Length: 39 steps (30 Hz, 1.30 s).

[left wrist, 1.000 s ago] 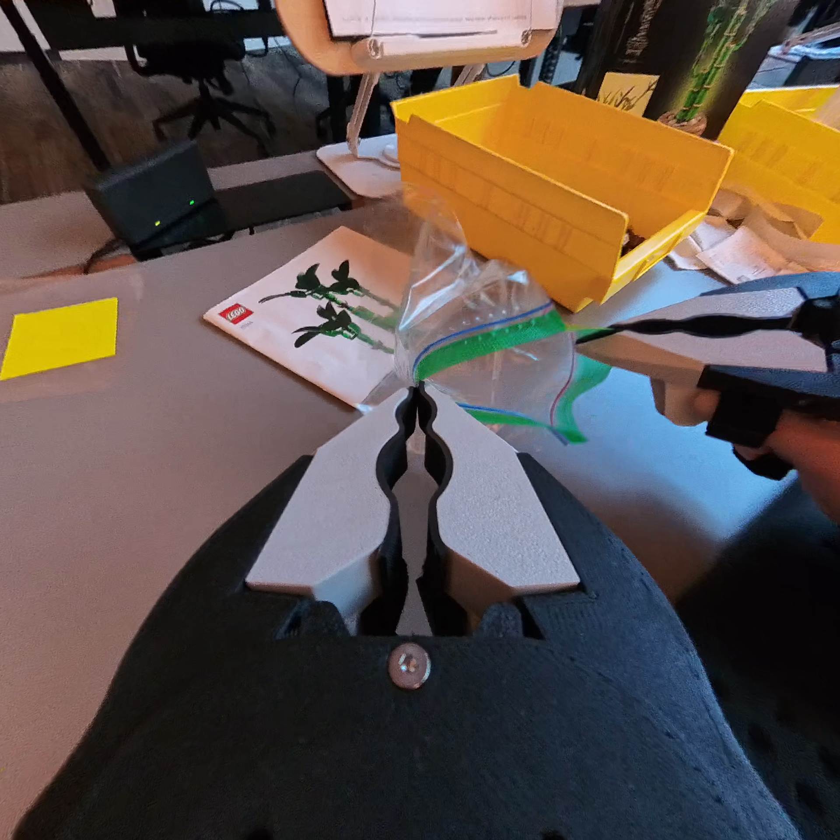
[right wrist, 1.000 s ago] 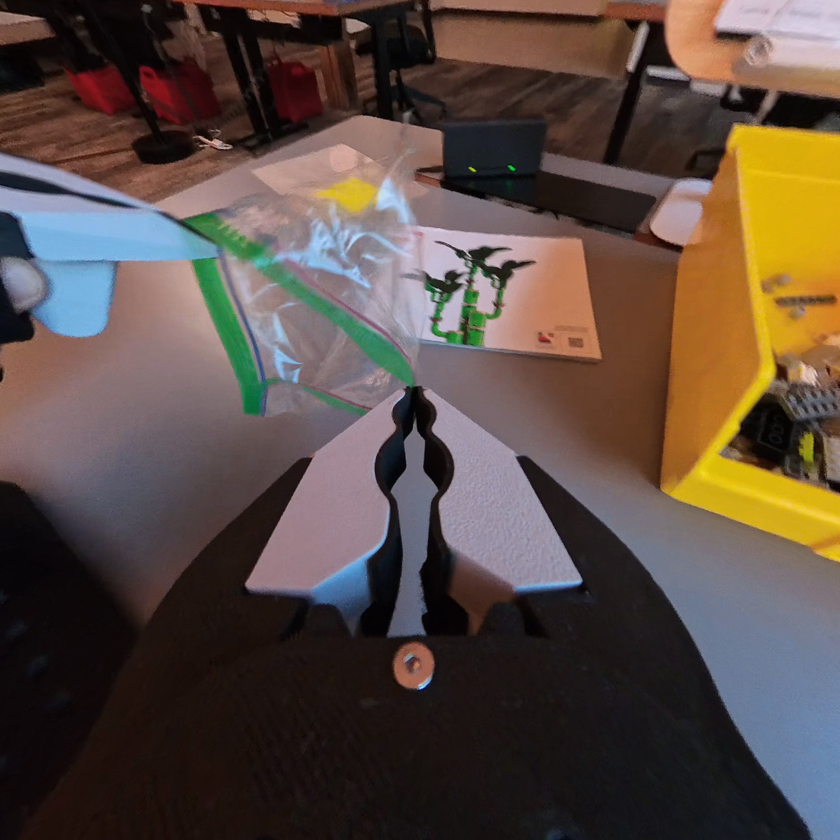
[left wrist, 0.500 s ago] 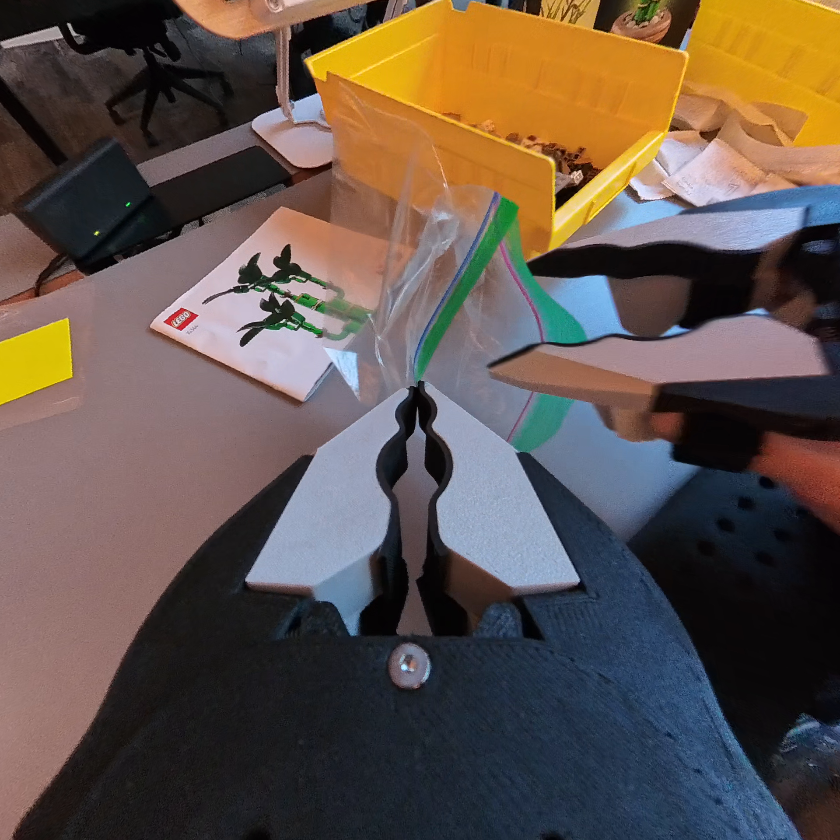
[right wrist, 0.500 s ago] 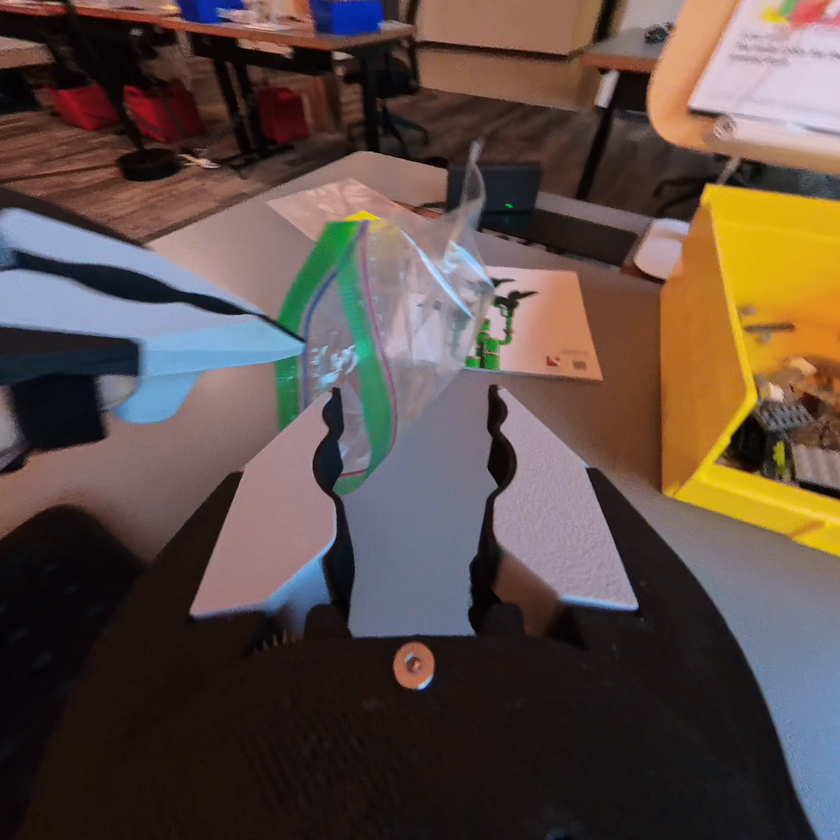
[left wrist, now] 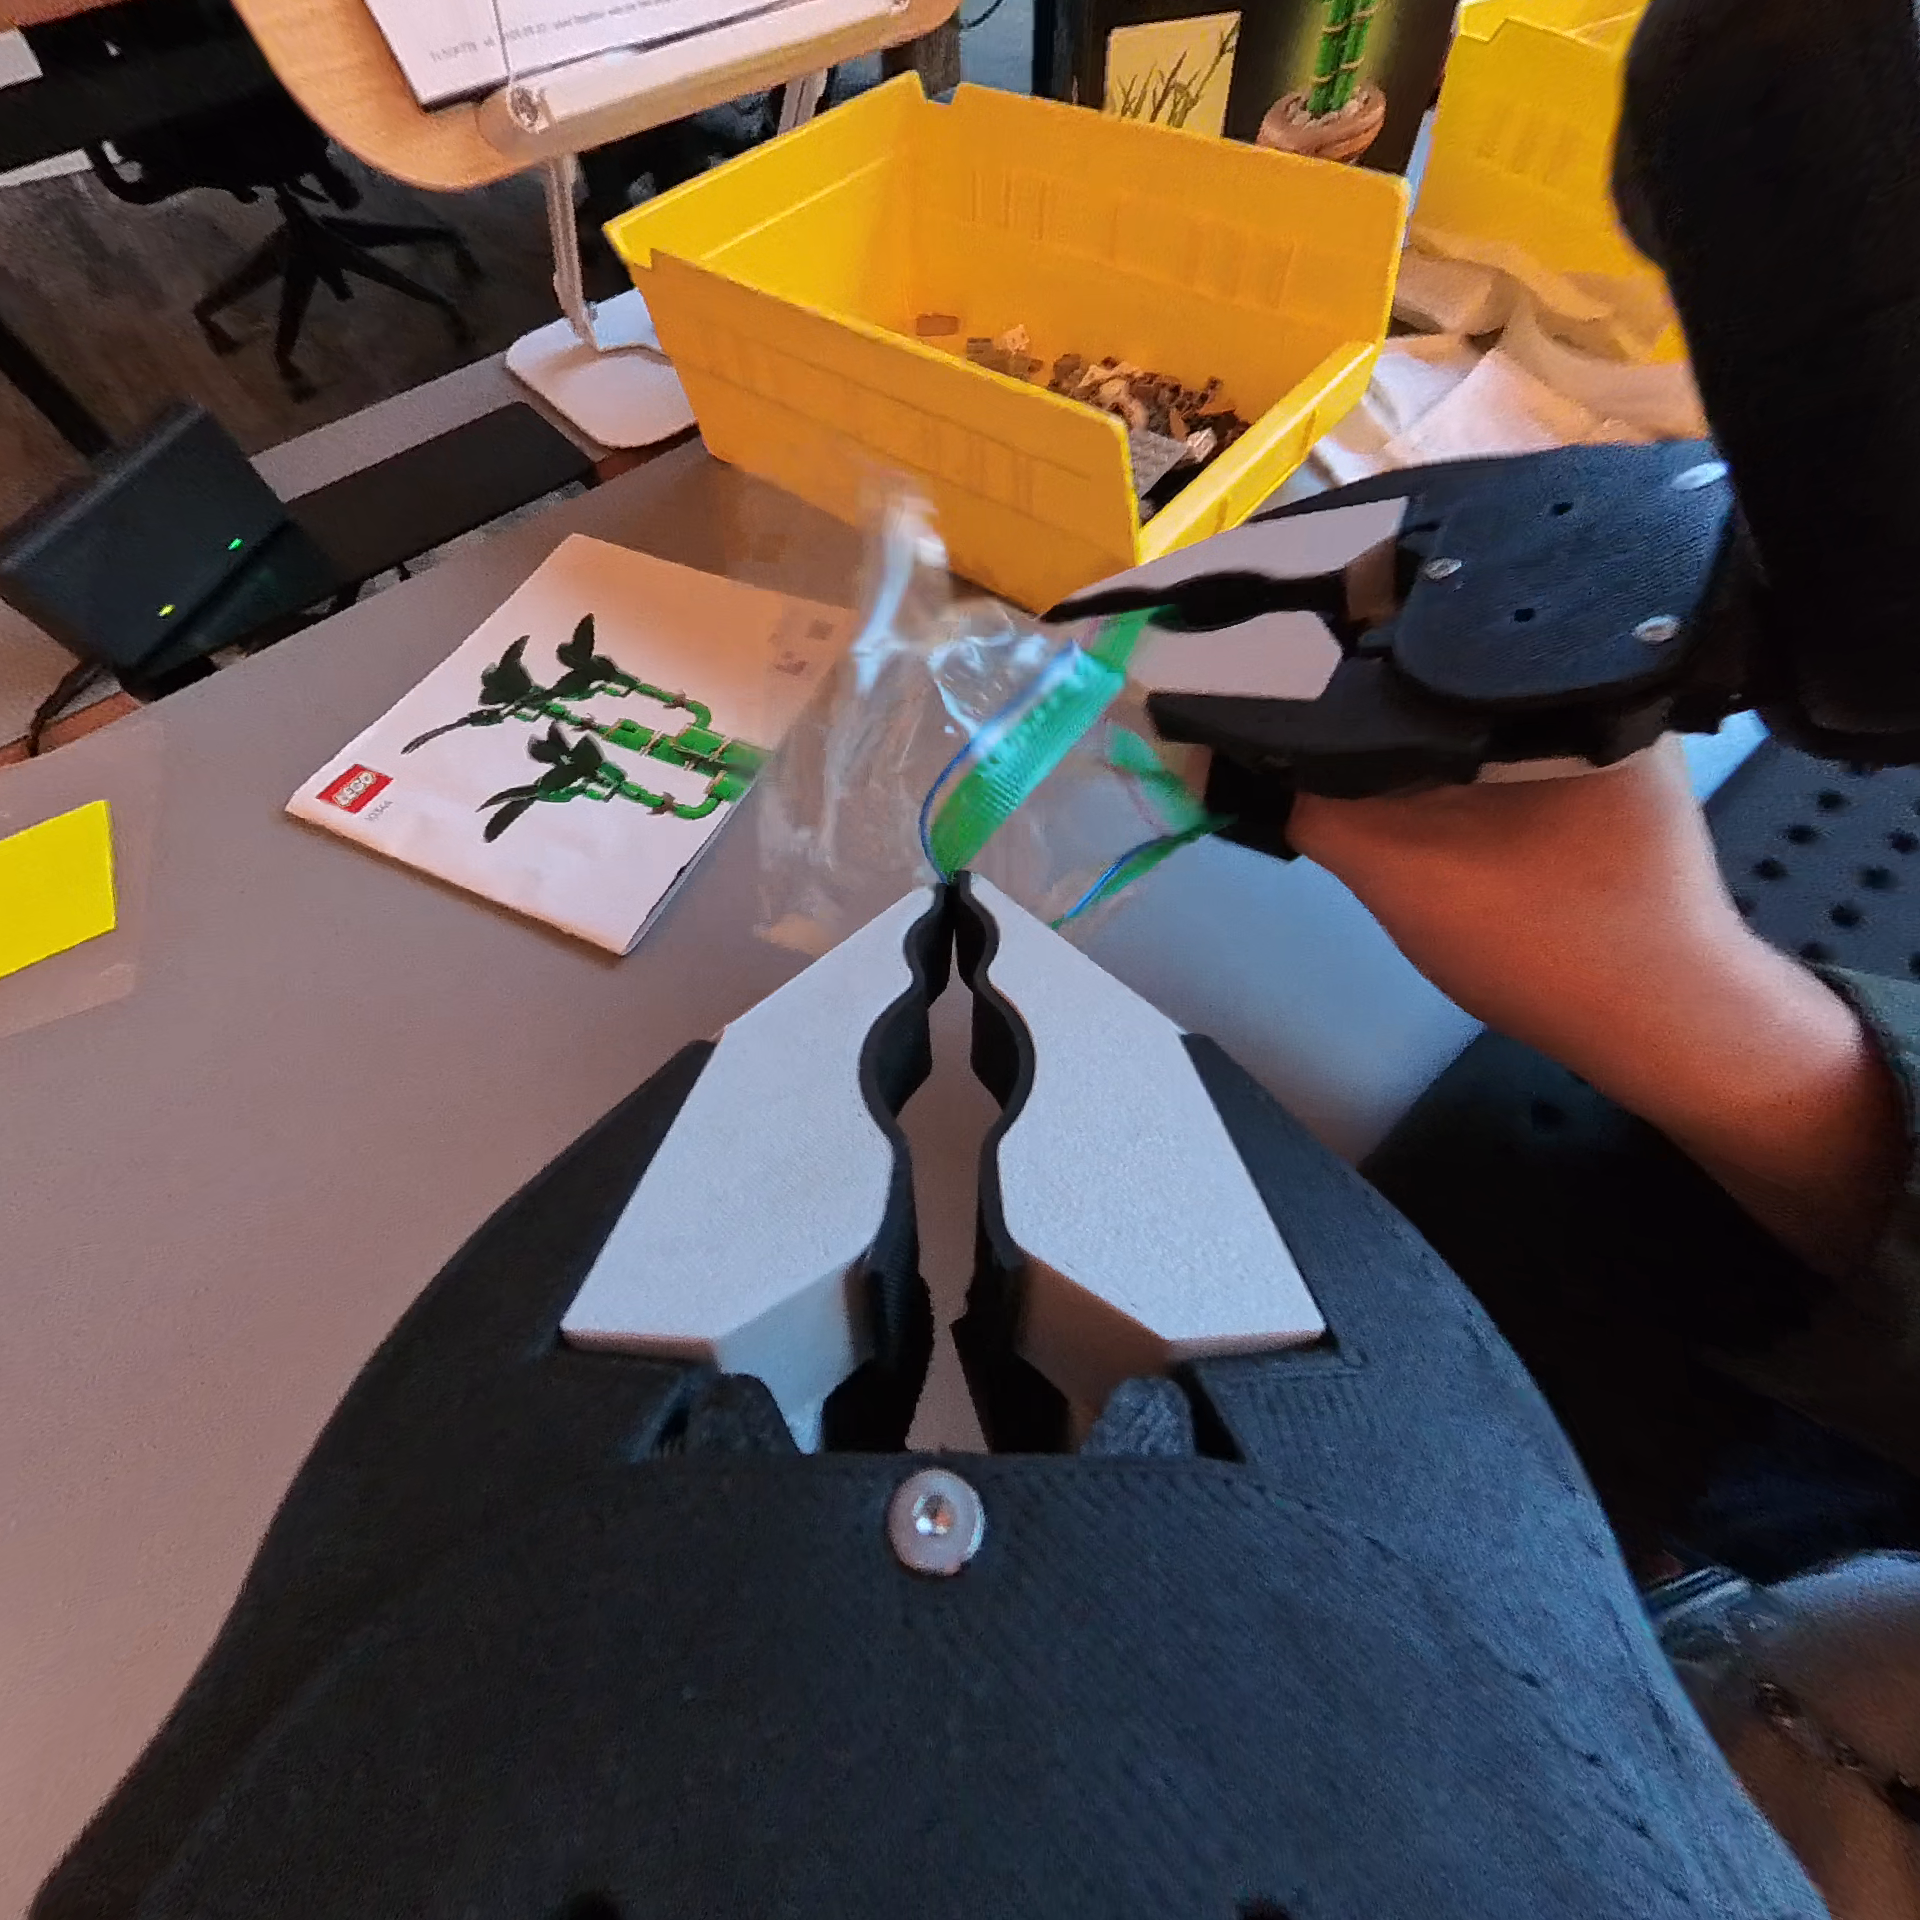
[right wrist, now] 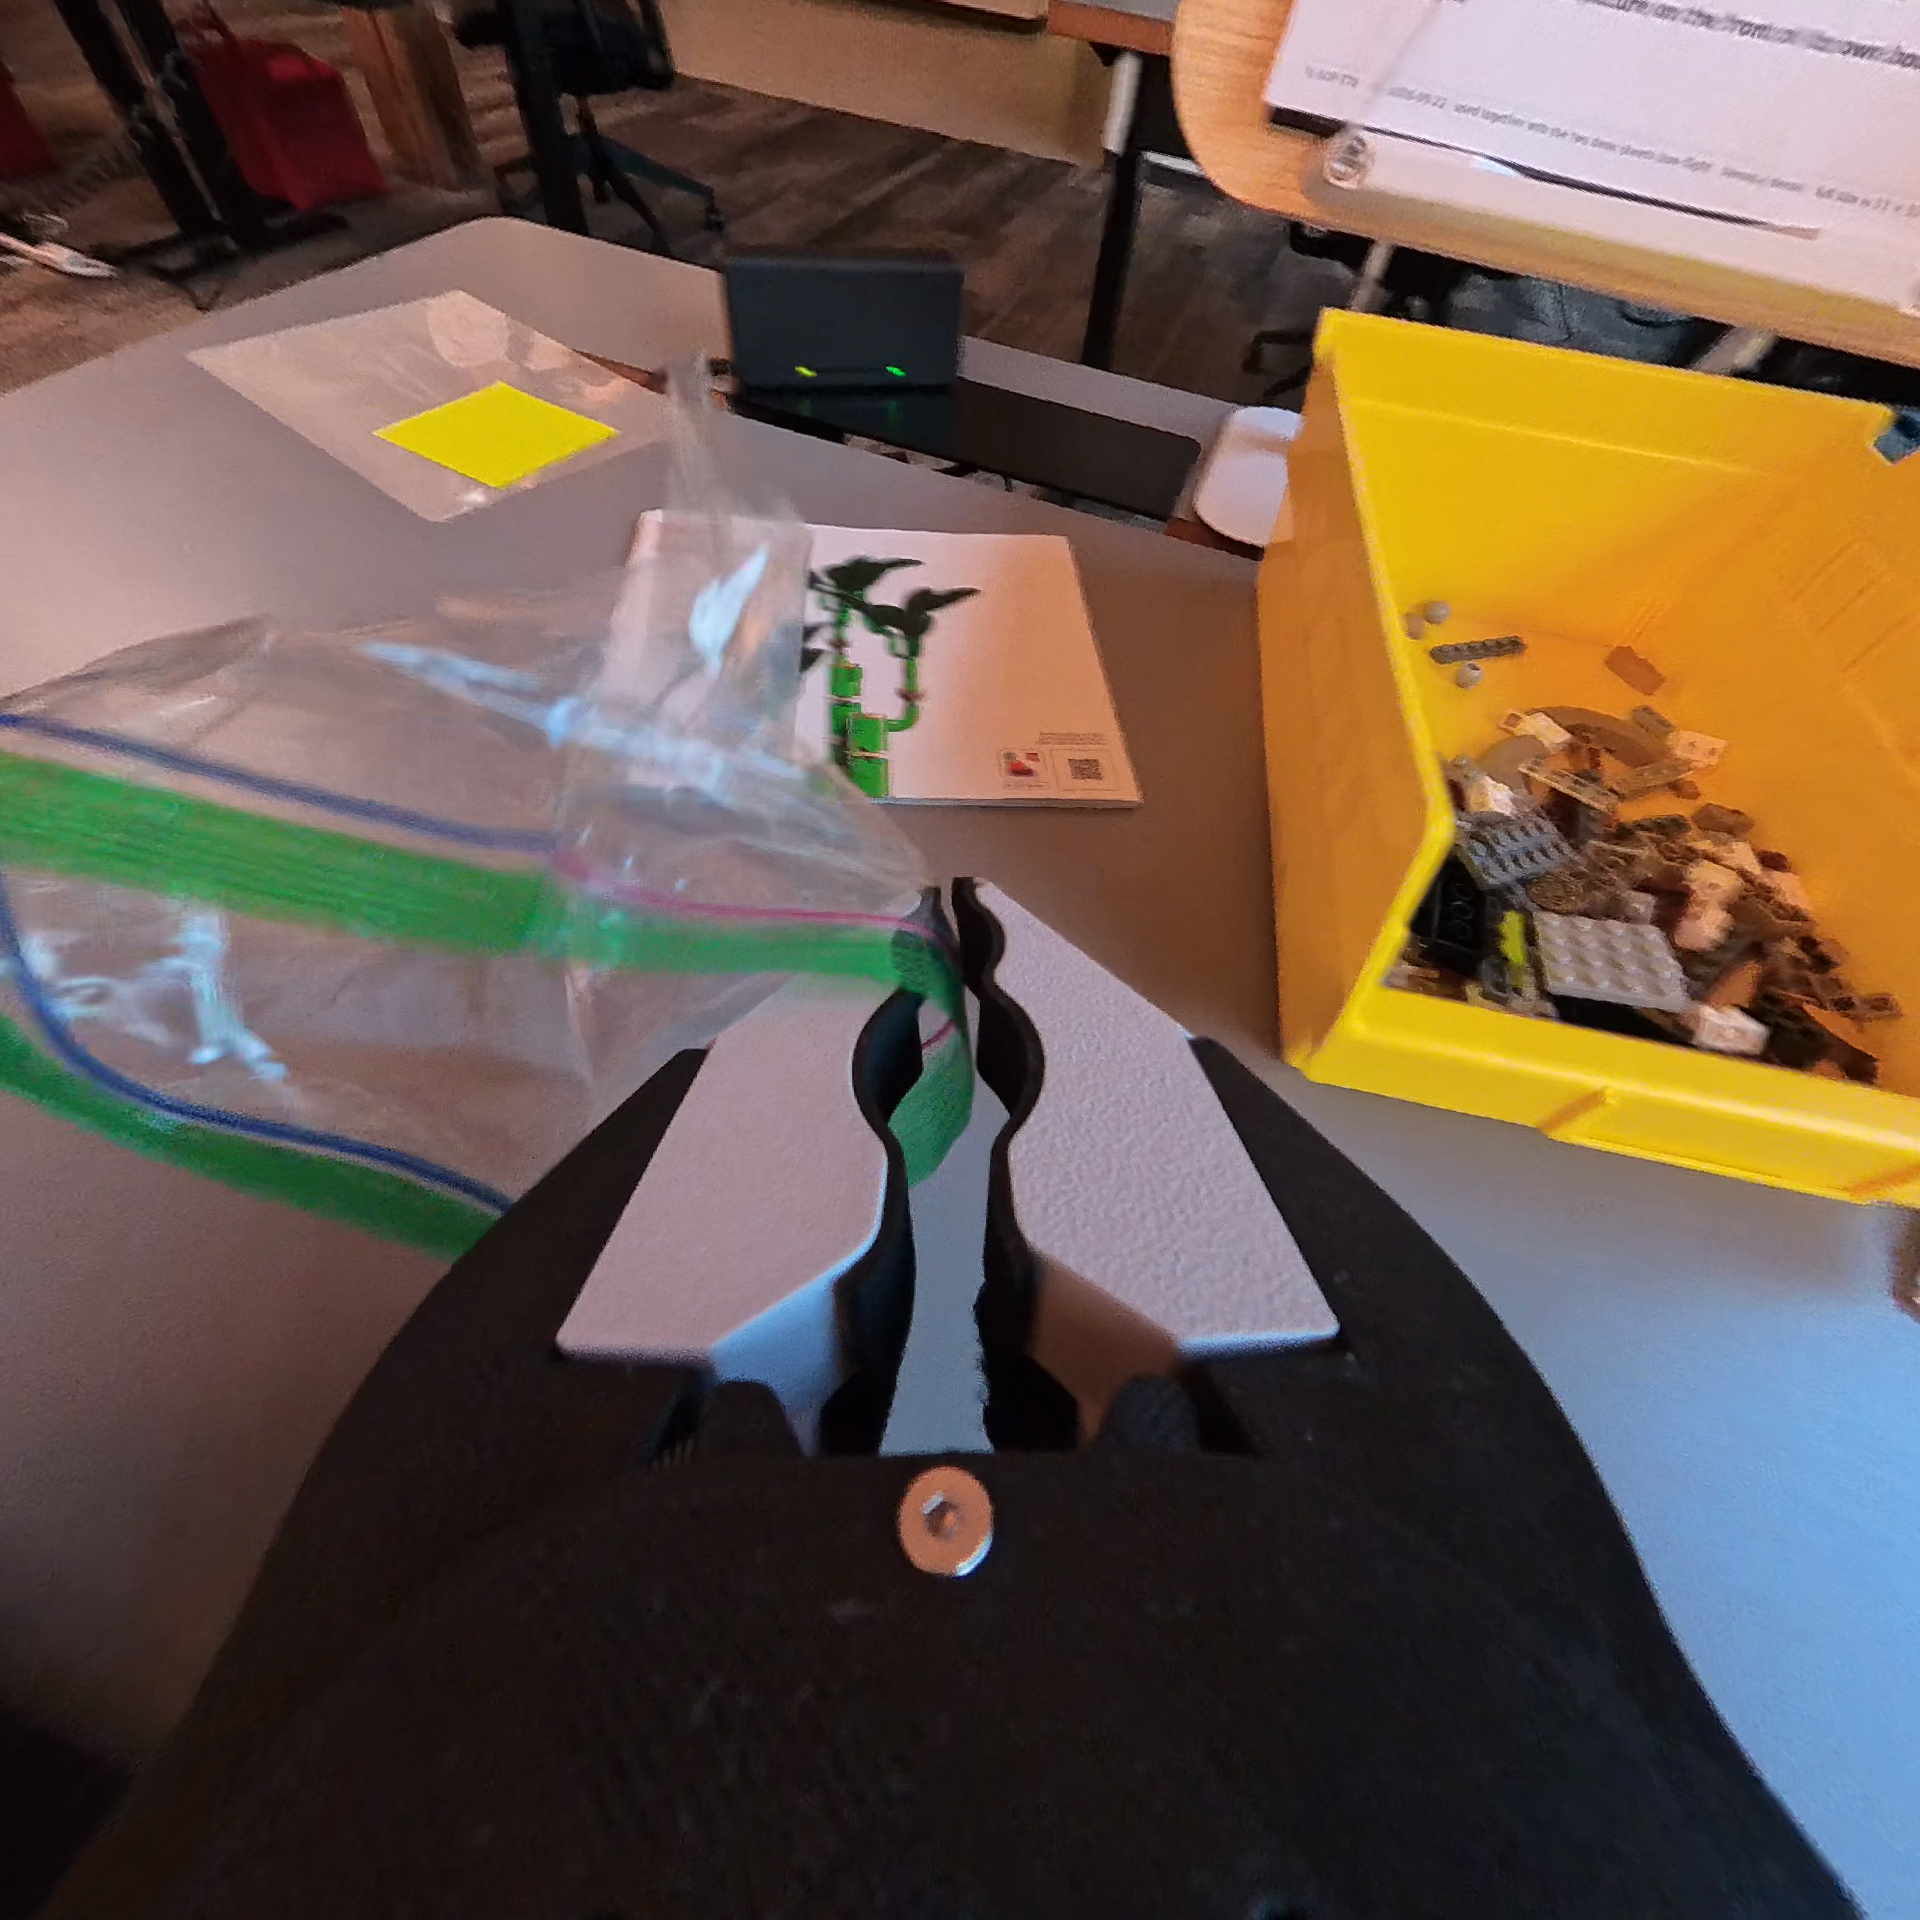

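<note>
Two tools have hold of one clear zip bag between them. From my left wrist view, the left tool (left wrist: 951, 891) has its fingers pressed together at the tips, pinching the green seal strip of the zip bag (left wrist: 977, 717), which hangs above the grey surface (left wrist: 260, 1091). The right tool (left wrist: 1081, 613) comes in from the right with a hand (left wrist: 1455, 842) behind it, its fingers nearly together on the same green strip farther along. A booklet (left wrist: 582, 717) with a green plant picture lies flat just left of the bag, and a yellow bin (left wrist: 935, 416) of small bricks stands beyond it. A yellow sheet (left wrist: 52, 883) lies at the far left.

From my right wrist view, the right tool (right wrist: 961, 904) is almost closed, with the bag's (right wrist: 436, 831) green strip caught between its fingers and the bag spreading out to the left, blurred. The booklet (right wrist: 997, 665) lies ahead, the yellow bin (right wrist: 1340, 790) sits to the right, and a black box (right wrist: 842, 322) with green lights stands at the far edge of the surface (right wrist: 1558, 1403)
</note>
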### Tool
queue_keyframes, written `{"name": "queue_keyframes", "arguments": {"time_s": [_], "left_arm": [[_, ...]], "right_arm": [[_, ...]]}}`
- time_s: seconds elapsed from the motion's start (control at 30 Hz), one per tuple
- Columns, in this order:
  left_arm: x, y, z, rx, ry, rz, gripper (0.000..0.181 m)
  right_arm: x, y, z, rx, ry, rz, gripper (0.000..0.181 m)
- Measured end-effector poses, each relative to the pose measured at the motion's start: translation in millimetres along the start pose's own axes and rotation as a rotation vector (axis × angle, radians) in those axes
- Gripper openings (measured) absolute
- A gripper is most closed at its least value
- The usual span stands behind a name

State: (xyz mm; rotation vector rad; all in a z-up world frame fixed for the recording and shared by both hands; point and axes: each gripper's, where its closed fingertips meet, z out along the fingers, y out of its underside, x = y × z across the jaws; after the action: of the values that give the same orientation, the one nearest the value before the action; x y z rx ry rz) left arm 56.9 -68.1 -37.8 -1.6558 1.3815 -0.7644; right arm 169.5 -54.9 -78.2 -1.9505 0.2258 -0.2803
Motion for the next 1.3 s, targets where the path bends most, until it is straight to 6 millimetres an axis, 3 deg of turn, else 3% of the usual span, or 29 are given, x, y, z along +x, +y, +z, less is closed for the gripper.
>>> {"name": "queue_keyframes", "arguments": {"time_s": [0.1,0.13,0.17,0.2,0.3,0.37,0.4,0.5,0.57,0.67,0.83,0.9,1.03,1.13,1.2,1.3], "left_arm": [[26,-14,-7,0.068,0.138,-0.035,0.0],[26,-16,-9,0.073,0.133,-0.03,0.0],[18,-16,-10,0.07,0.083,-0.008,0.0],[8,-15,-12,0.066,0.025,0.013,0.0],[-12,-12,-16,0.071,-0.009,-0.037,0.0],[-20,-10,-19,0.089,-0.018,-0.081,0.0],[-24,-8,-19,0.083,-0.037,-0.077,0.0],[-27,-3,-17,0.067,-0.053,-0.074,0.0],[-29,-1,-17,0.066,-0.07,-0.073,0.0],[-29,-2,-16,0.06,-0.107,-0.041,0.0],[-26,2,-10,0.024,-0.197,0.078,0.0],[-26,3,-8,0.019,-0.225,0.115,0.0],[-26,6,-1,-0.005,-0.293,0.216,0.0],[-22,7,5,-0.021,-0.342,0.312,0.0],[-12,8,10,-0.011,-0.313,0.338,0.0],[13,12,13,0.013,-0.137,0.274,0.004]], "right_arm": [[-30,-21,-11,0.128,-0.162,0.023,0.004],[-35,-26,-17,0.158,-0.192,0.032,0.014],[-34,-30,-24,0.179,-0.189,0.043,0.031],[-31,-35,-35,0.206,-0.18,0.052,0.036],[-35,-63,-83,0.338,-0.207,0.032,0.034],[-56,-73,-110,0.335,-0.322,0.056,0.024],[-64,-74,-118,0.306,-0.364,0.089,0.025],[-62,-78,-131,0.286,-0.323,0.033,0.026],[-82,-69,-131,0.198,-0.452,0.068,0.025],[-119,-53,-117,0.079,-0.692,0.284,0.031],[-112,-50,-69,0.12,-0.601,0.448,0.042],[-109,-55,-59,0.132,-0.592,0.523,0.053],[-107,-57,-45,0.127,-0.598,0.634,0.056],[-105,-51,-34,0.108,-0.599,0.679,0.036],[-104,-49,-32,0.121,-0.634,0.703,0.007],[-96,-41,-31,0.103,-0.661,0.715,0.0]]}}
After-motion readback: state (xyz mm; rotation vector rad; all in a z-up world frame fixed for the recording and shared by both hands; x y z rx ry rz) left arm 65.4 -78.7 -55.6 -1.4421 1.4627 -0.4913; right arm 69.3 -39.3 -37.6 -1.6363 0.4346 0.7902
